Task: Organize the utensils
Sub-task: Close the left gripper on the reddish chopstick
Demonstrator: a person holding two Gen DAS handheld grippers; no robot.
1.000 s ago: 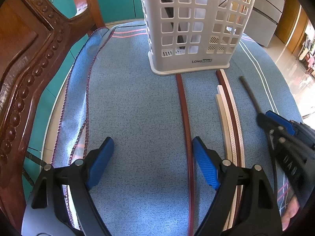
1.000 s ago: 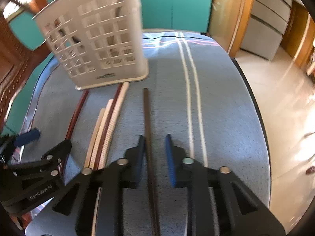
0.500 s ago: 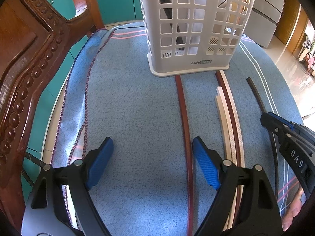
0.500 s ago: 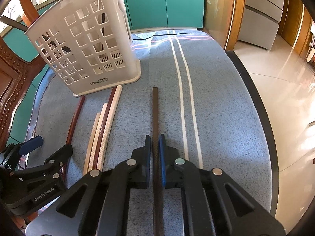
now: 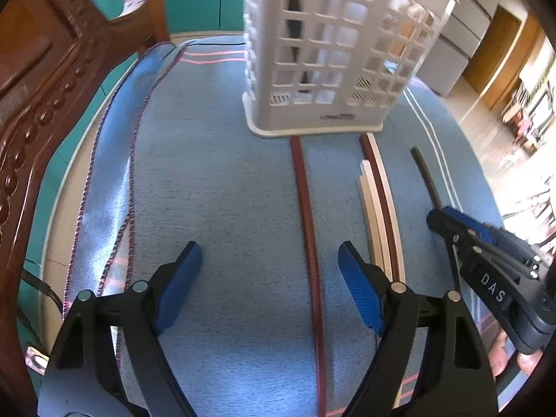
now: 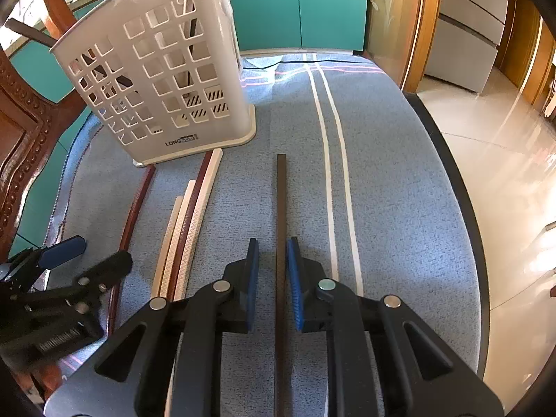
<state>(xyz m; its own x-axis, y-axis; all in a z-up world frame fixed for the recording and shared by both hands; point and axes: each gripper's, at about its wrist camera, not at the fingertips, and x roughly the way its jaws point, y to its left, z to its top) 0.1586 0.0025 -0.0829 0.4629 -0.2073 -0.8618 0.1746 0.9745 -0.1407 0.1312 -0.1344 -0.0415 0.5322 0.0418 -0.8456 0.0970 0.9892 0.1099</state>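
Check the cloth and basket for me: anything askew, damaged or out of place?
One thing: the blue cloth is folded back along its left edge, trim showing, and rumpled behind the white basket. The basket stands upright. The chopsticks lie in neat lines: one dark chopstick apart, the red-brown chopstick apart too. Nothing looks damaged.

White slotted utensil basket (image 6: pixel 163 80) upright on blue-clothed surface (image 6: pixel 399 208). Before it, lying lengthwise: dark brown chopstick (image 6: pixel 280 201) apart at right, reddish chopstick (image 5: pixel 305 205) at left, cream and maroon chopsticks (image 6: pixel 187 222) bunched between.

Bright daylight glares off the right-hand floor (image 6: pixel 504 160); fisheye edges blur darkly.
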